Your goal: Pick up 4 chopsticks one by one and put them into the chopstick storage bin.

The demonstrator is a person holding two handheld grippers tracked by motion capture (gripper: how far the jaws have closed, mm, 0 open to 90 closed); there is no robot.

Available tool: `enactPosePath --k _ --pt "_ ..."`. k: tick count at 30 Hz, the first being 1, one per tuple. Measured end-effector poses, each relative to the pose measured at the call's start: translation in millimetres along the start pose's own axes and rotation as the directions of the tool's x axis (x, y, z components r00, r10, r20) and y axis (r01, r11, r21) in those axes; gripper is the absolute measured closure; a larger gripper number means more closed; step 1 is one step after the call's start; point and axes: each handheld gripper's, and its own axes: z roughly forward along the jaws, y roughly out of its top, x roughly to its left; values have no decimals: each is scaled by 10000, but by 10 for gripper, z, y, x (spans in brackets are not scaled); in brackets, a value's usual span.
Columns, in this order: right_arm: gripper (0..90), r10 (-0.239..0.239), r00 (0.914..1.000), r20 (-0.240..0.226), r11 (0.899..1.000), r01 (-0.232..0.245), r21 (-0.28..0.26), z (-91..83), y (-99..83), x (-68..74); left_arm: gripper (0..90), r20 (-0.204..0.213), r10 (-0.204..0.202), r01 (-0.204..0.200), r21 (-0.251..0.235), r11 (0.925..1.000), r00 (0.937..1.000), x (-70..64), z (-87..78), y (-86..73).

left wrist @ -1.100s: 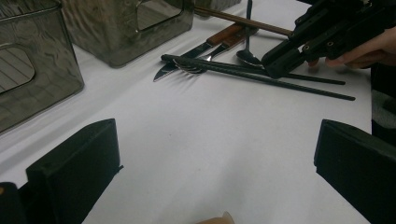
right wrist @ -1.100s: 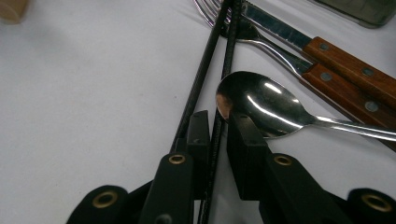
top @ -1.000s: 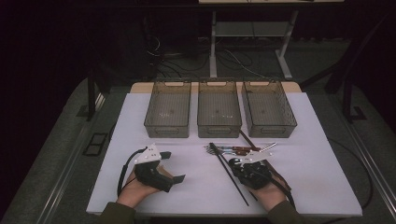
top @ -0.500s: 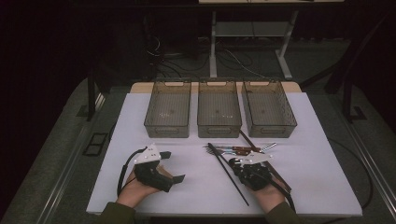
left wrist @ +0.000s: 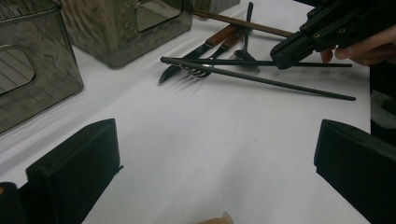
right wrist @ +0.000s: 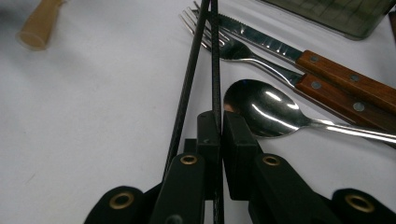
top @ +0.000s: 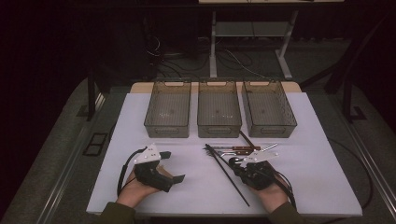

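From the high view I have my right gripper (top: 237, 163) down at the cutlery pile just near of the three bins (top: 219, 108), while my left gripper (top: 173, 165) rests apart on the white table (top: 322, 177). In the left gripper view its jaws stand wide with nothing between them. In the right gripper view the jaws are pinched almost shut on one black chopstick (right wrist: 215, 60); the second chopstick (right wrist: 189, 79) lies loose beside it, left of the spoon (right wrist: 261, 108). I judge this the grasp step: next a clean lift, without dragging the other one
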Motion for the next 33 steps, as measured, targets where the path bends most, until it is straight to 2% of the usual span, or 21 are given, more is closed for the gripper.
enactPosePath --k 10,20,24,28,33 --pt "855 109 9999 -13 9998 -109 -175 -43 31 -69 0 6 -1 1 8 10000 10000 -3 1 1" --pt "856 -204 9982 -564 9990 181 -410 -102 105 -140 0 -80 90 -91 -49 9999 9999 36 -60 -5" --pt "855 -259 9979 -594 9984 229 -508 -123 148 -189 0 -74 128 -128 -58 9999 9999 54 -101 -12" --pt "855 -425 9946 -942 9986 394 -348 -127 185 -230 0 -21 153 -153 -10 9999 9999 61 -100 -18" --pt "855 -529 9931 -1047 9980 490 -395 -126 216 -268 0 59 285 -285 93 9995 9996 49 -84 -22"
